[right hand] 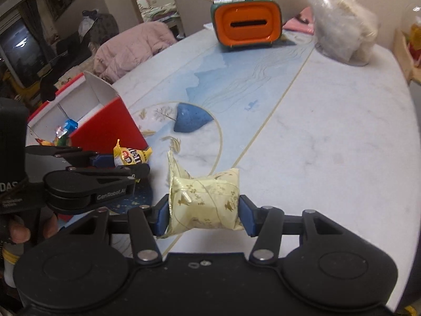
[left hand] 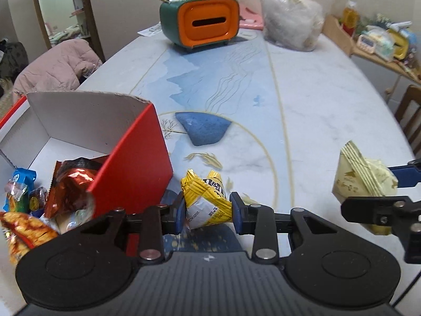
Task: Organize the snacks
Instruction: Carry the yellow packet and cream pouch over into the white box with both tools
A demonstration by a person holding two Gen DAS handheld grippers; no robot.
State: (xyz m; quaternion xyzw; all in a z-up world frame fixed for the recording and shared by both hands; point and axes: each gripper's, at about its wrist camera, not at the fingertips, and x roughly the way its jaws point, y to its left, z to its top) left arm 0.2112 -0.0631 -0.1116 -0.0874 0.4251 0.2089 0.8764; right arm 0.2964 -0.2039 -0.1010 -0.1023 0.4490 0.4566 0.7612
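My left gripper (left hand: 208, 210) is shut on a yellow M&M's packet (left hand: 206, 201), held just right of the red-and-white snack box (left hand: 131, 158). The box holds several snack packets (left hand: 68, 181). My right gripper (right hand: 204, 214) is shut on a pale cream snack pouch (right hand: 205, 202) above the table. The right gripper and its pouch (left hand: 364, 177) show at the right edge of the left wrist view. The left gripper with the yellow packet (right hand: 131, 156) shows at the left of the right wrist view, beside the box (right hand: 105, 129).
An orange-and-green tissue box (left hand: 202, 23) with pens stands at the table's far end. A clear plastic bag (left hand: 292, 15) sits to its right. A pink jacket (left hand: 55, 68) lies past the left table edge. A wooden shelf (left hand: 368, 39) stands at far right.
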